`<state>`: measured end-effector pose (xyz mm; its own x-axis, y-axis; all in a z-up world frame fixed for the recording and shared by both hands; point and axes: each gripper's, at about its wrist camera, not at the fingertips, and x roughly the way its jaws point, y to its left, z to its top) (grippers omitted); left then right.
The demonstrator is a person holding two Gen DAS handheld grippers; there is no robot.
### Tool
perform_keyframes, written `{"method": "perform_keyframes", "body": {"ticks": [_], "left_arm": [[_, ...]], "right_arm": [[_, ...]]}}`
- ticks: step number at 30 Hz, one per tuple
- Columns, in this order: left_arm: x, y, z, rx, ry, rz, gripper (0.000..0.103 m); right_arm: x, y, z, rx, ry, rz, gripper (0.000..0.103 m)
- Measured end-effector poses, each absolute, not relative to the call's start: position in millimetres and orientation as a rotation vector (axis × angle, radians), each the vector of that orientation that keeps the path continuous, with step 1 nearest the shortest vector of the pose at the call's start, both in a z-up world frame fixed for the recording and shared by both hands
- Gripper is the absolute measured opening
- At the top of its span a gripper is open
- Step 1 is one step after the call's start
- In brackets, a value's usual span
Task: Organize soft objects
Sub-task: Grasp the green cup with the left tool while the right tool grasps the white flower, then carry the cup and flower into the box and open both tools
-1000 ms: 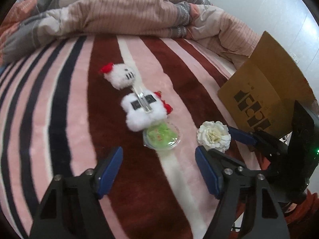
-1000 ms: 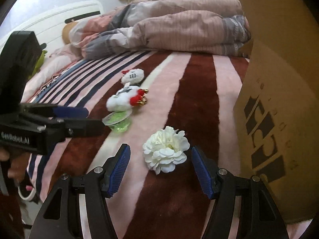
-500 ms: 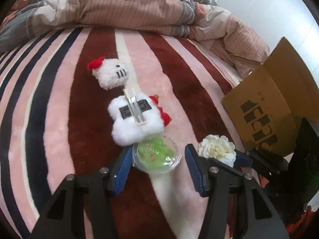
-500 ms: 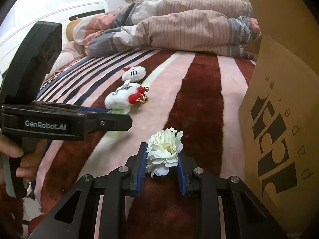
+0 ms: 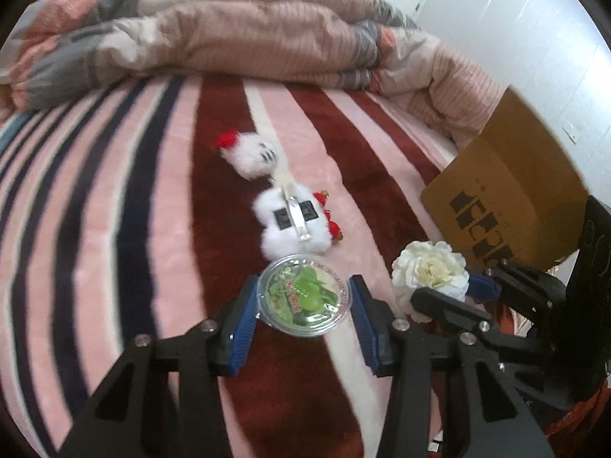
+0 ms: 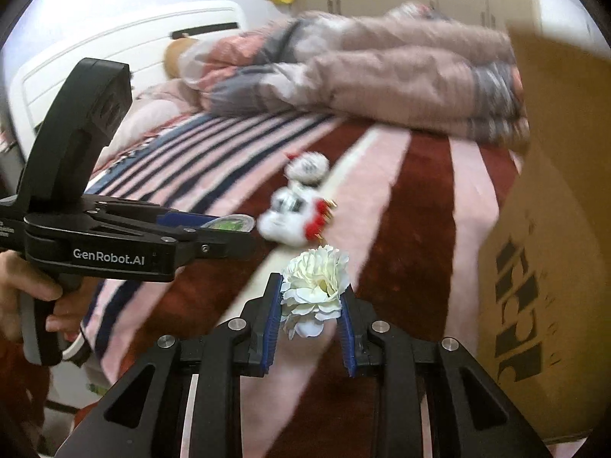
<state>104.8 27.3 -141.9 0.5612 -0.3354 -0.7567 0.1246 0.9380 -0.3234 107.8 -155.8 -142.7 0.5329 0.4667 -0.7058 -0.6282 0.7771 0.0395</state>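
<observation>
Striped bed blanket carries everything. Left claw pinches the round green container; right claw squeezes the white flower. Risk: smooth container may pop free; petals may crush.

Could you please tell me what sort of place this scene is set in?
Most likely a bedroom: the objects lie on a striped blanket spread over a bed, a rumpled quilt is heaped behind them, and a white headboard shows.
</observation>
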Motion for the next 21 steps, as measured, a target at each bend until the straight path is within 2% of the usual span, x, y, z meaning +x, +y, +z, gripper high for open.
{"method": "perform_keyframes", "body": {"ticks": [11, 21], "left_arm": [[56, 38, -19, -0.178, 0.759, -0.242, 0.043], [76, -52, 65, -0.076, 0.644, -0.399, 0.044]], "right_arm": [[63, -145, -39, -0.309, 0.527, 0.799, 0.022], [76, -234, 37, -0.26, 0.386, 0.658, 0.022]]}}
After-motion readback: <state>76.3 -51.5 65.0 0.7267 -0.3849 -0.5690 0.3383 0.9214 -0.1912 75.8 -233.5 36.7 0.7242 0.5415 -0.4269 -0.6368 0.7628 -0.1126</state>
